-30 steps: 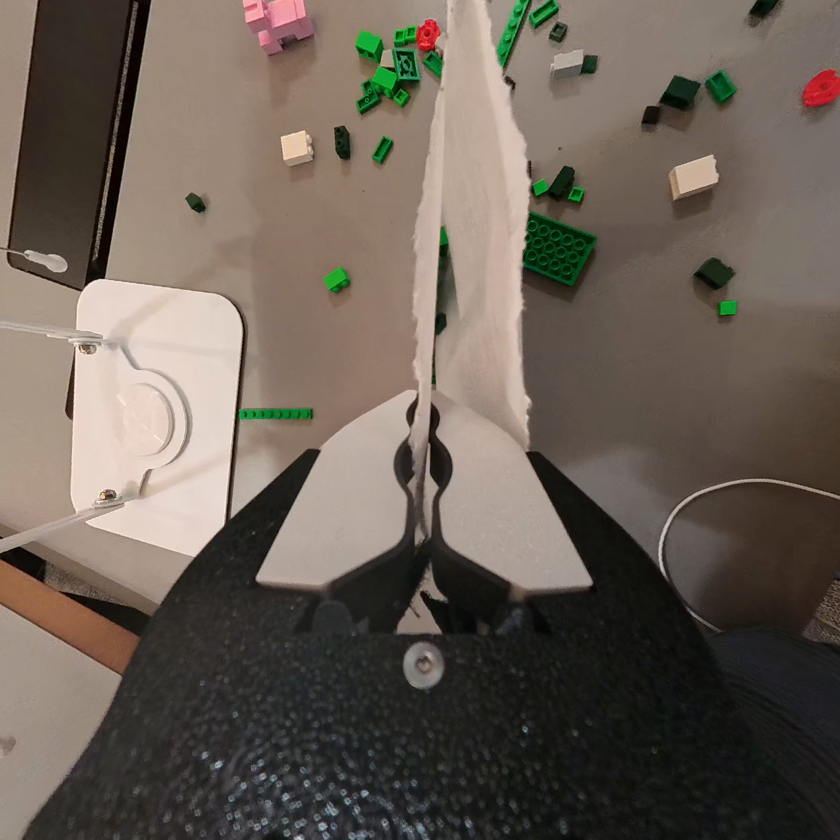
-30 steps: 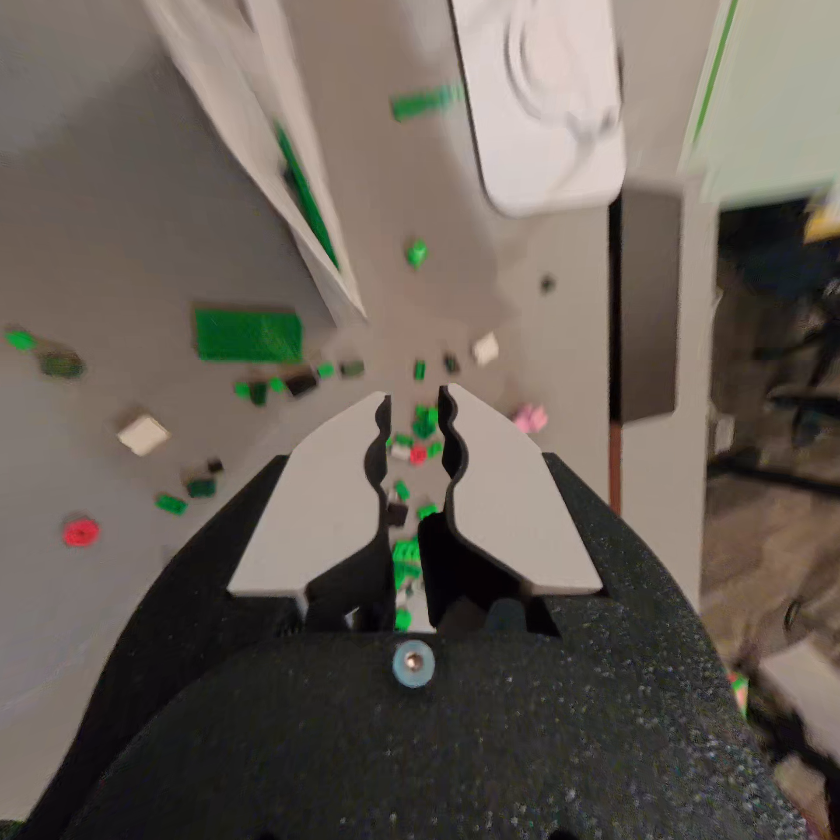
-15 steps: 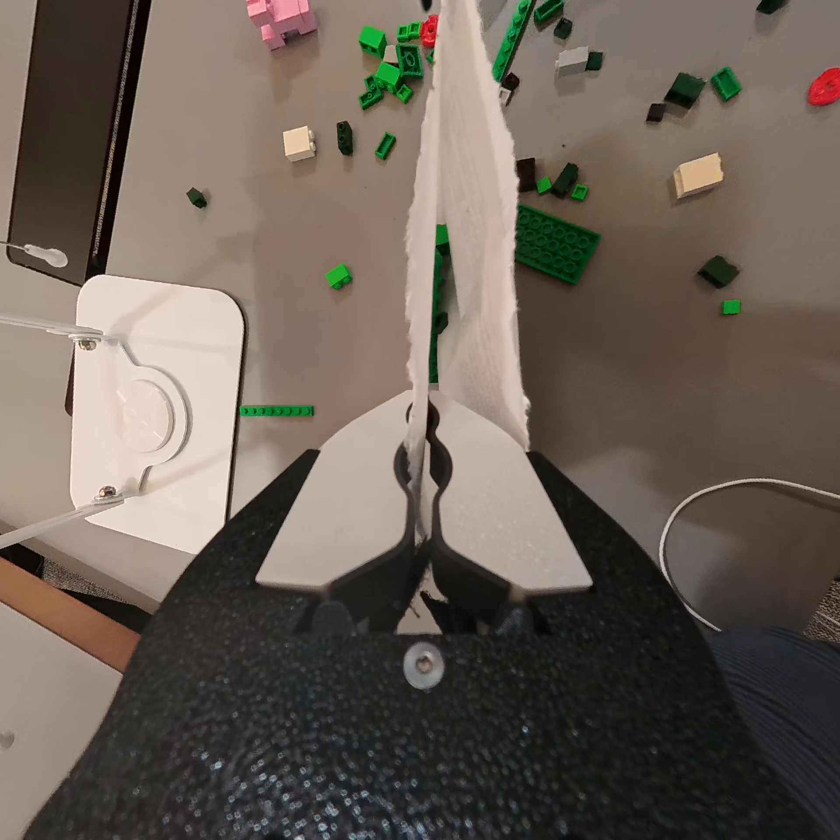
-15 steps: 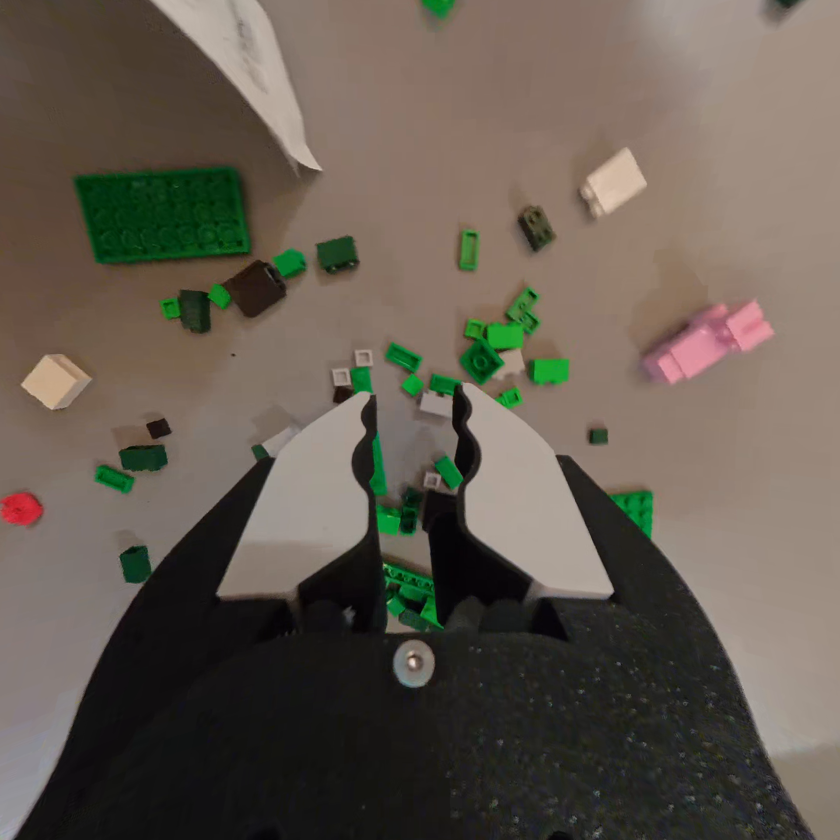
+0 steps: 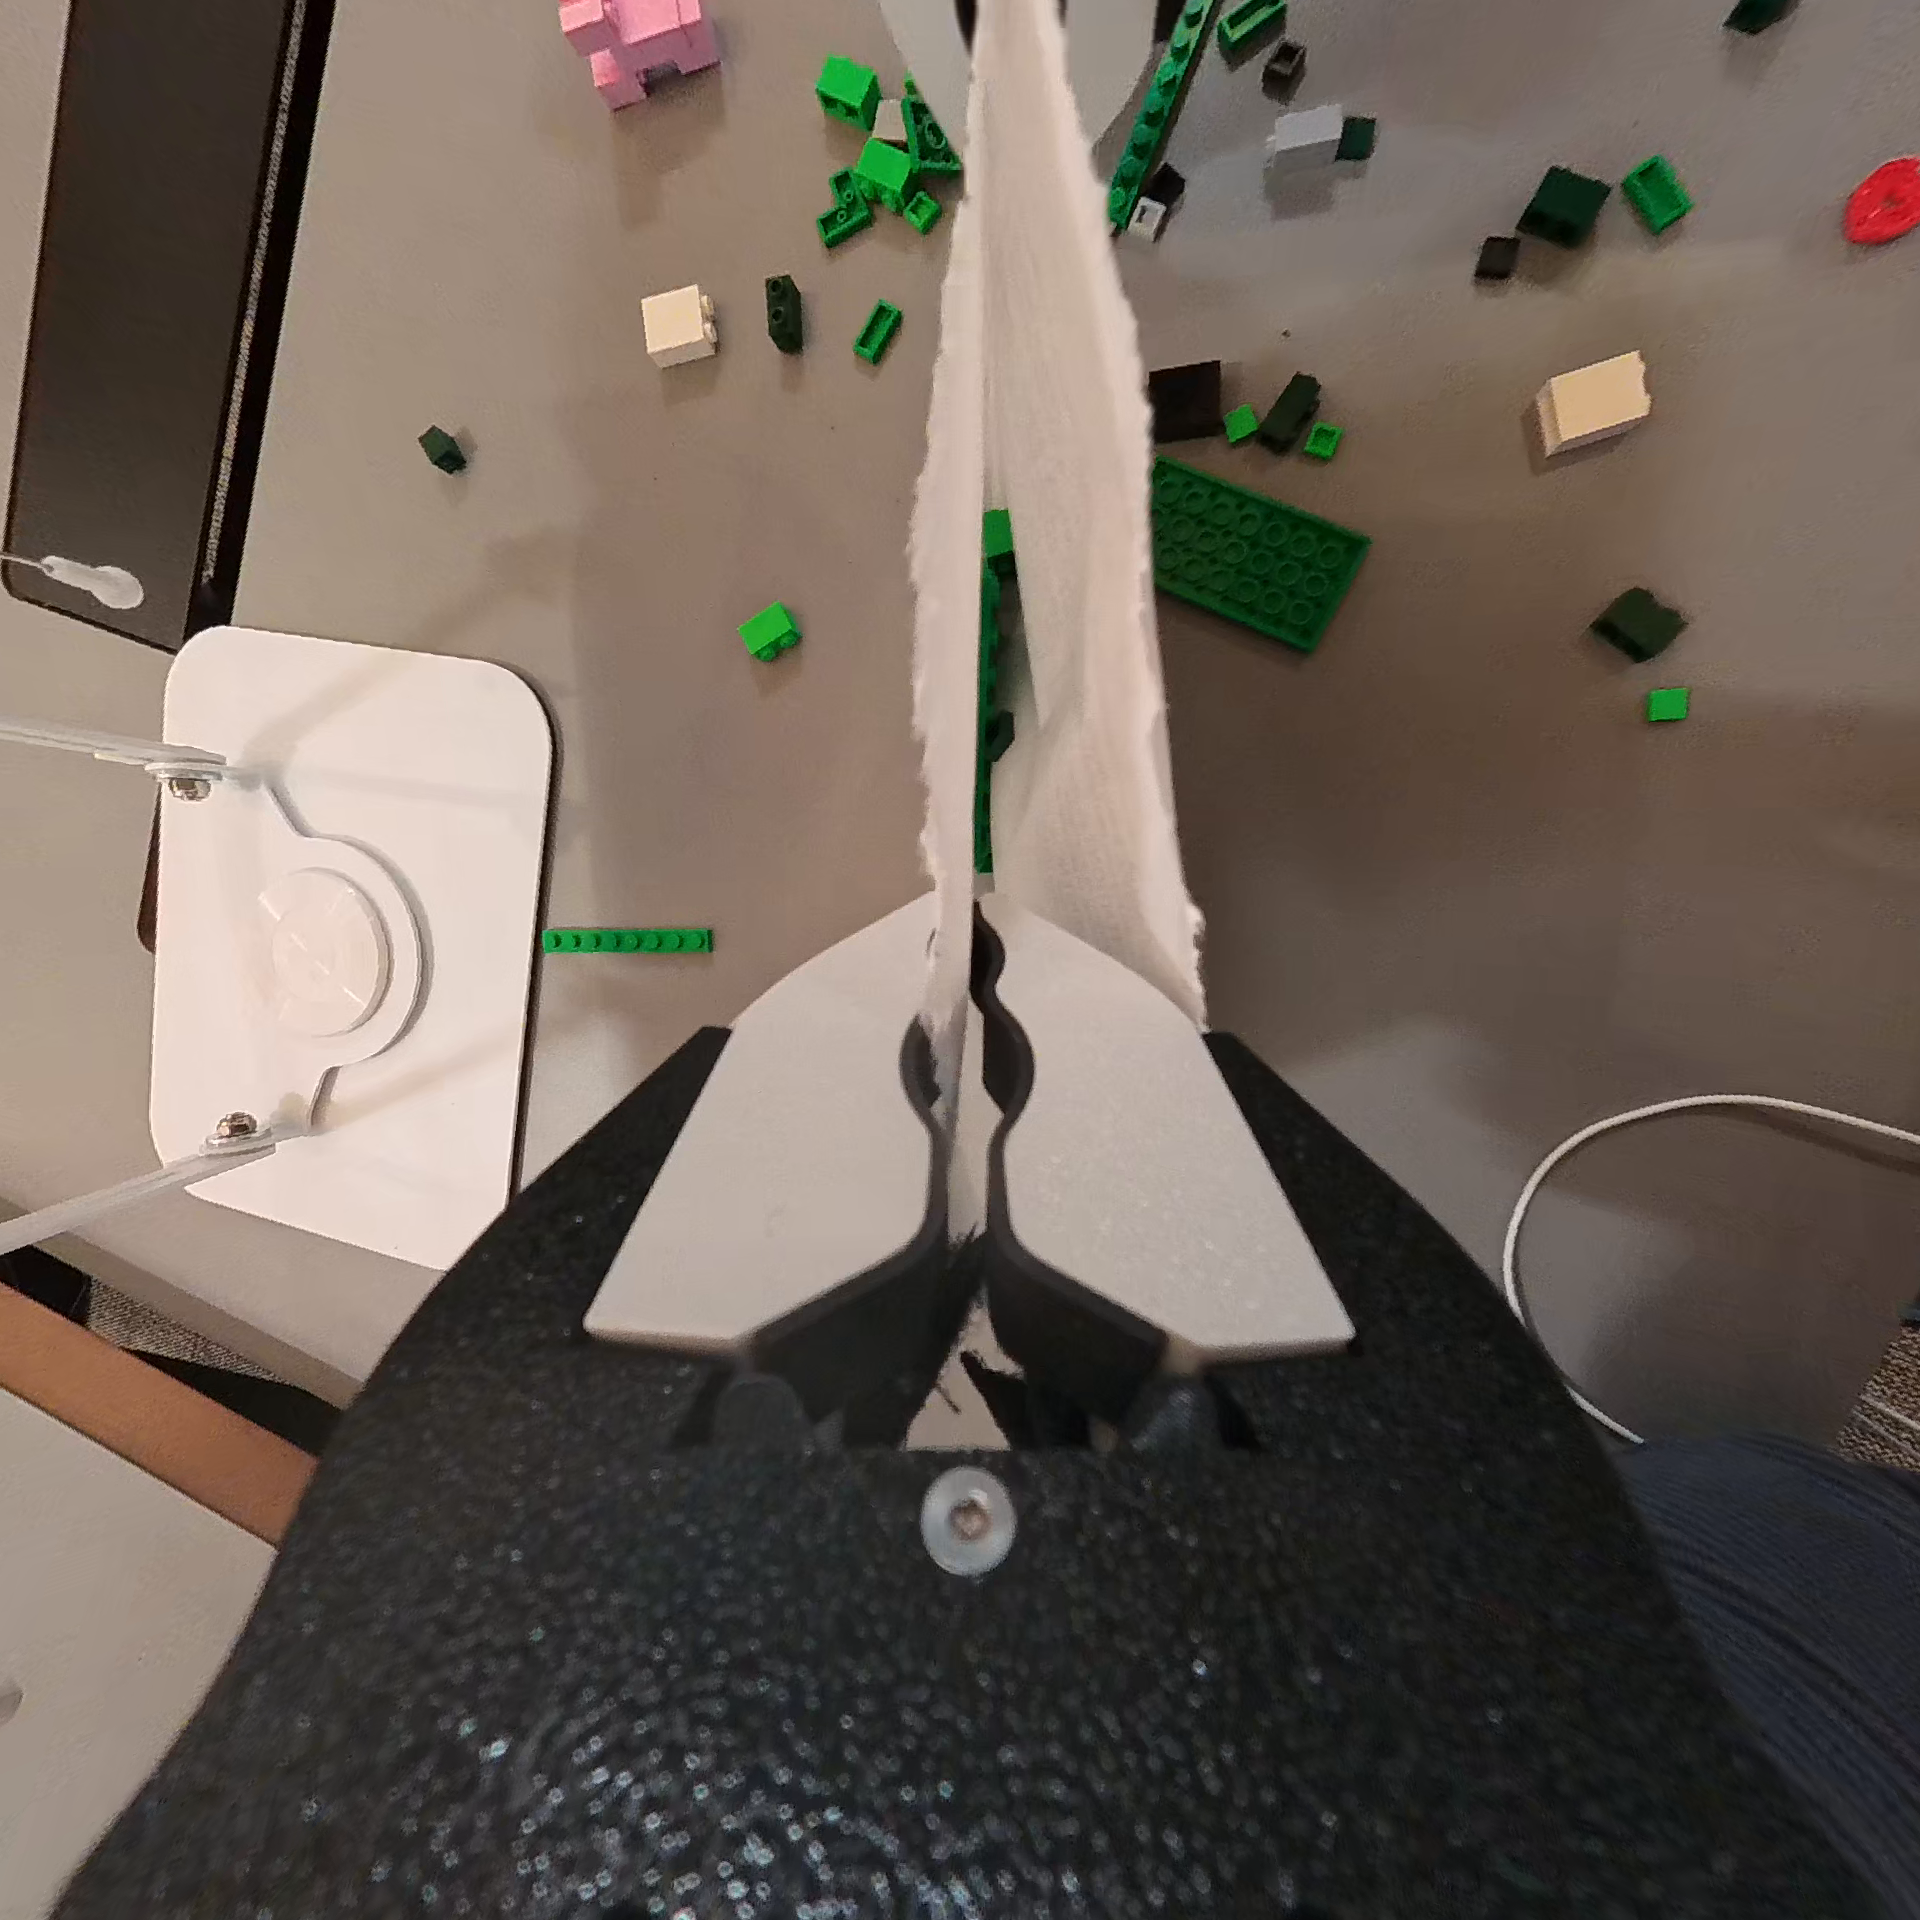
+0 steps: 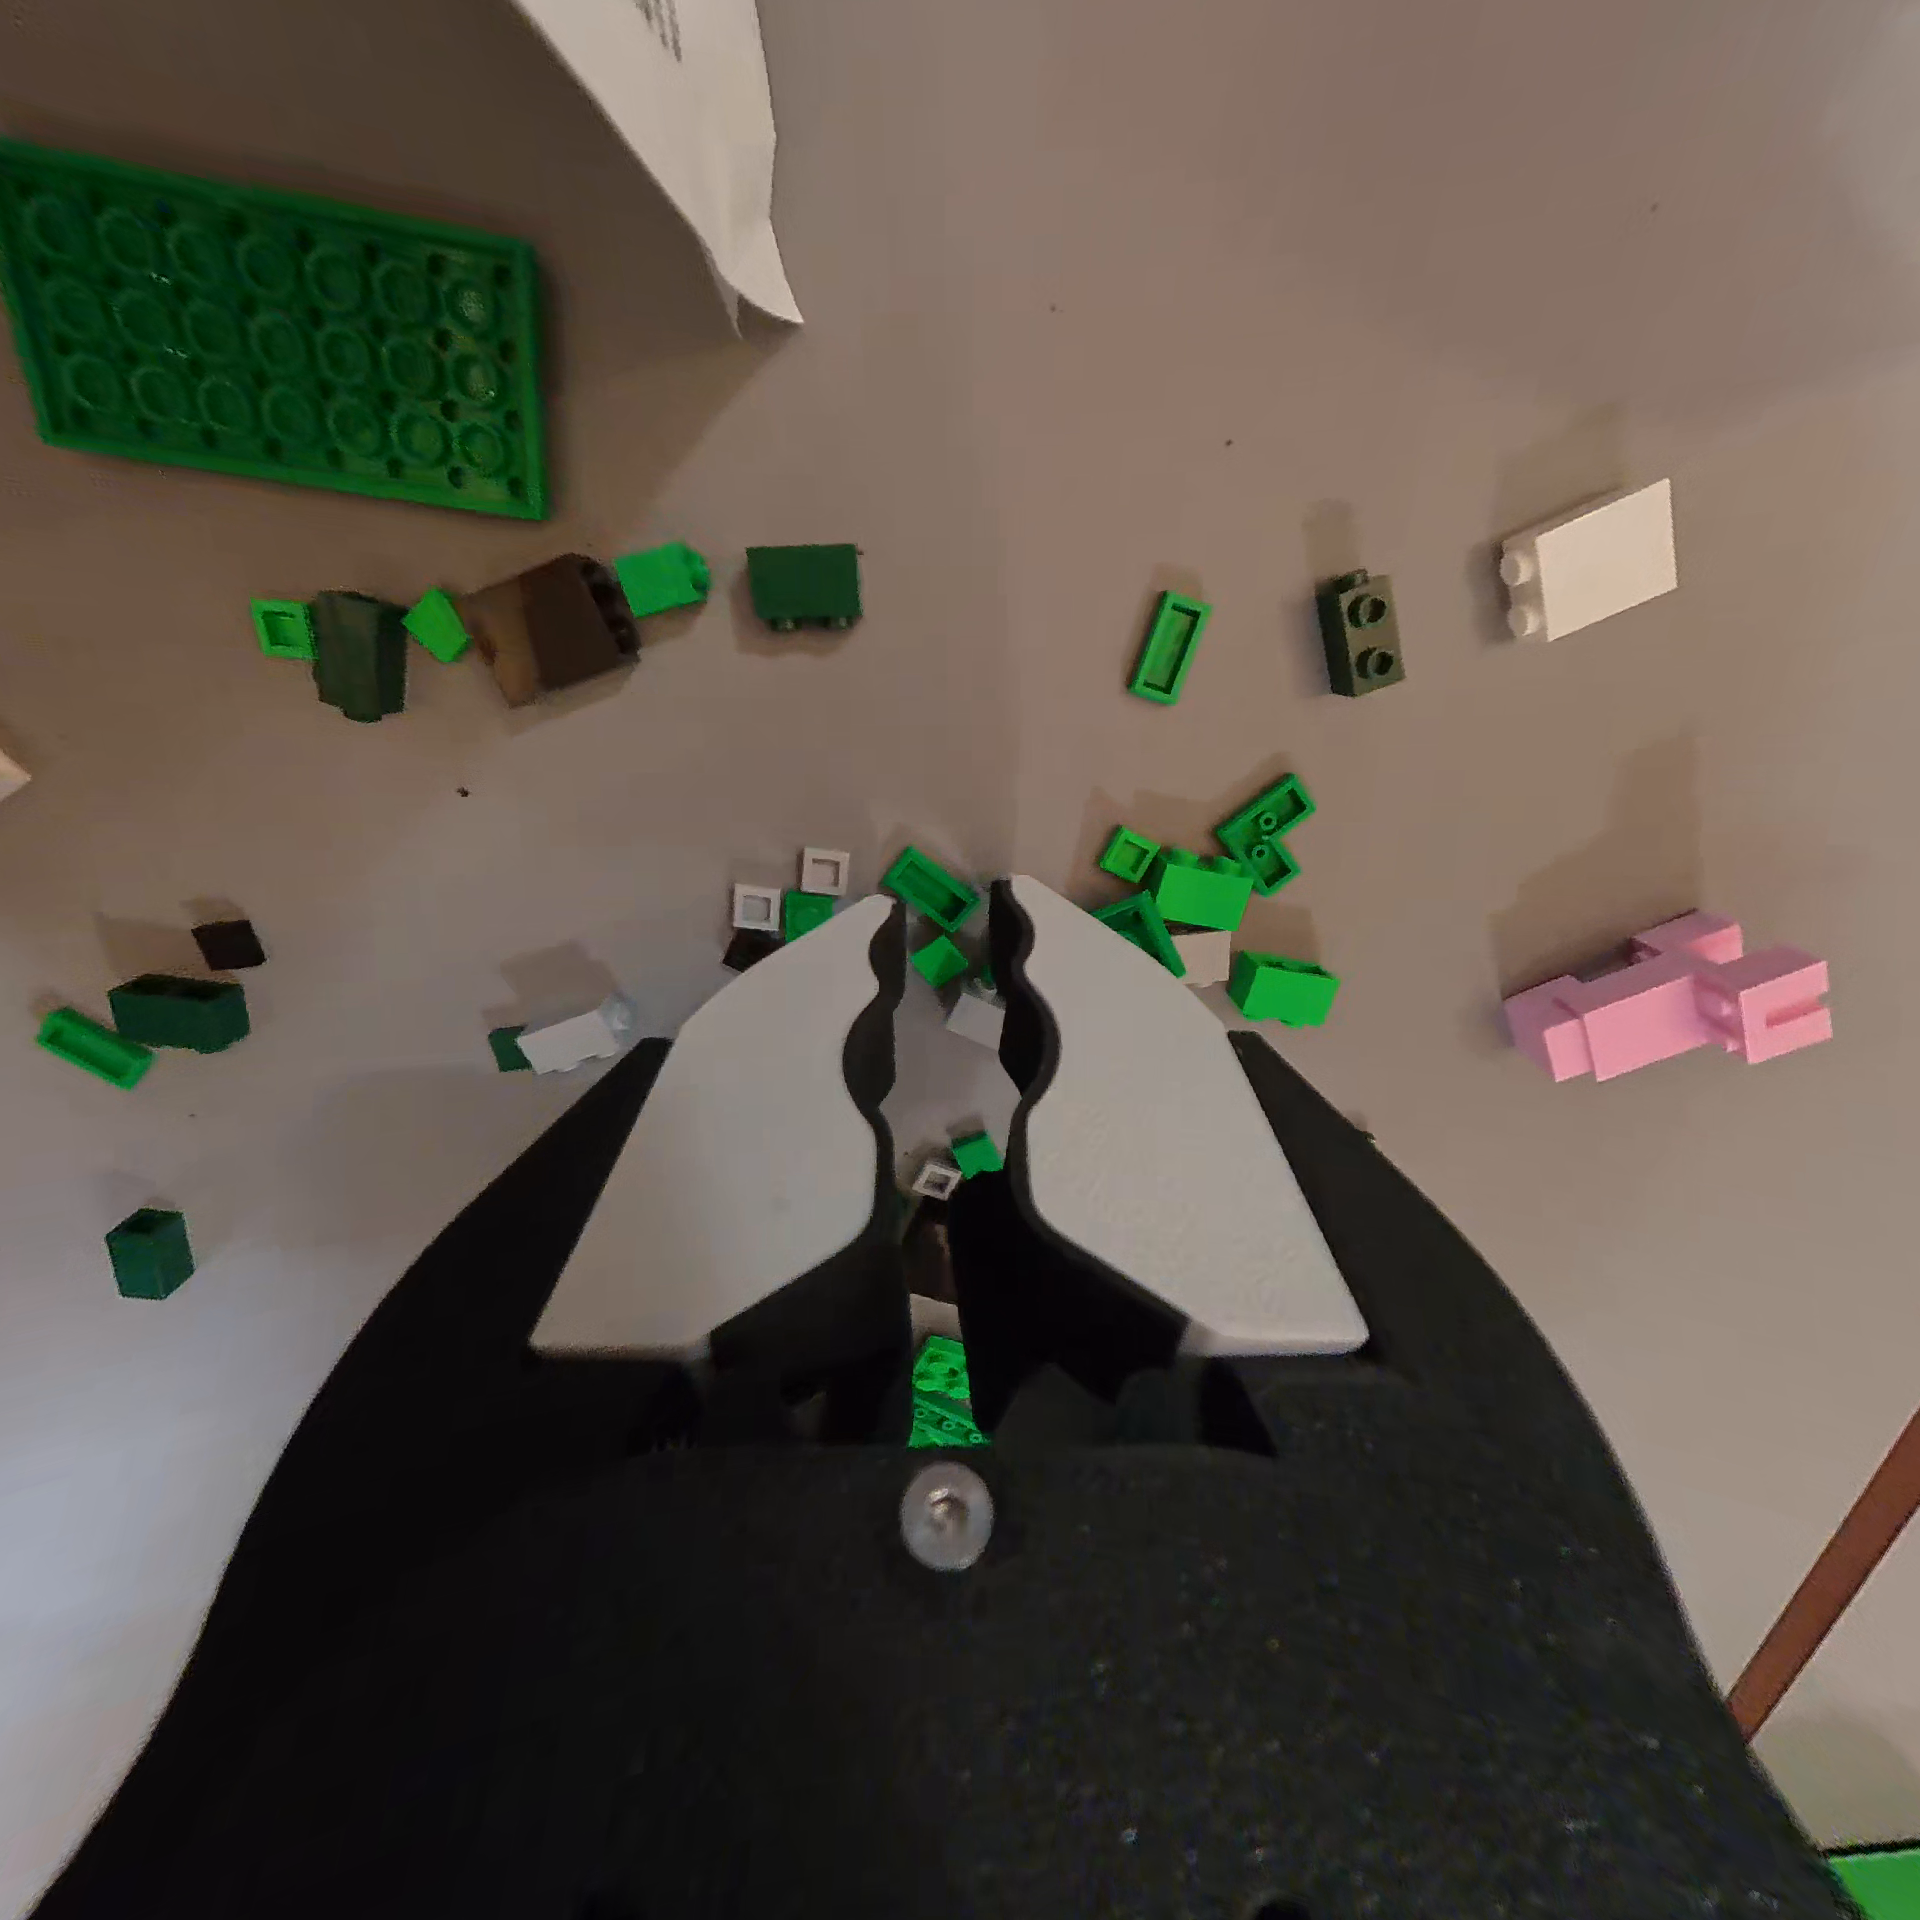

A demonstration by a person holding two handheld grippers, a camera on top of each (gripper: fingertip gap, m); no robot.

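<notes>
Pinching a white, ragged-edged paper towel sheet (image 5: pixel 1049 540), my left gripper (image 5: pixel 971 935) has its two grey fingers pressed together on the sheet's lower edge, and the sheet rises folded from the jaws up out of the left wrist view. Far to my left on the grey tabletop (image 5: pixel 1507 935) sits a white rounded-square plastic base (image 5: pixel 457 831) with clear arms screwed to it, and beyond it a black flat panel (image 5: pixel 135 312). A thin bright green studded strip (image 5: pixel 627 941) lies just right of the base. Farther up I see a pink blocky toy pig (image 5: pixel 644 47), a small cream cube brick (image 5: pixel 677 326) and a cluster of bright green bricks (image 5: pixel 883 177). Right of the sheet lies a flat green studded plate (image 5: pixel 1257 551), then a larger cream brick (image 5: pixel 1590 400), a red round piece (image 5: pixel 1891 203) at the edge, and a white cable (image 5: pixel 1558 1164) looping near me.

My right gripper (image 6: pixel 943 909) hangs close over the same tabletop with its grey fingers slightly parted, holding nothing; a small bright green tile (image 6: pixel 938 958) and a flat green brick (image 6: pixel 928 885) show in the gap at the tips. In this view the green studded plate (image 6: pixel 281 332) is at upper left, a corner of the white sheet (image 6: pixel 717 187) beside it, a dark brown sloped brick (image 6: pixel 556 629) below, a white smooth brick (image 6: pixel 1595 561) to the right, and the pink pig (image 6: pixel 1673 997) farther right.
</notes>
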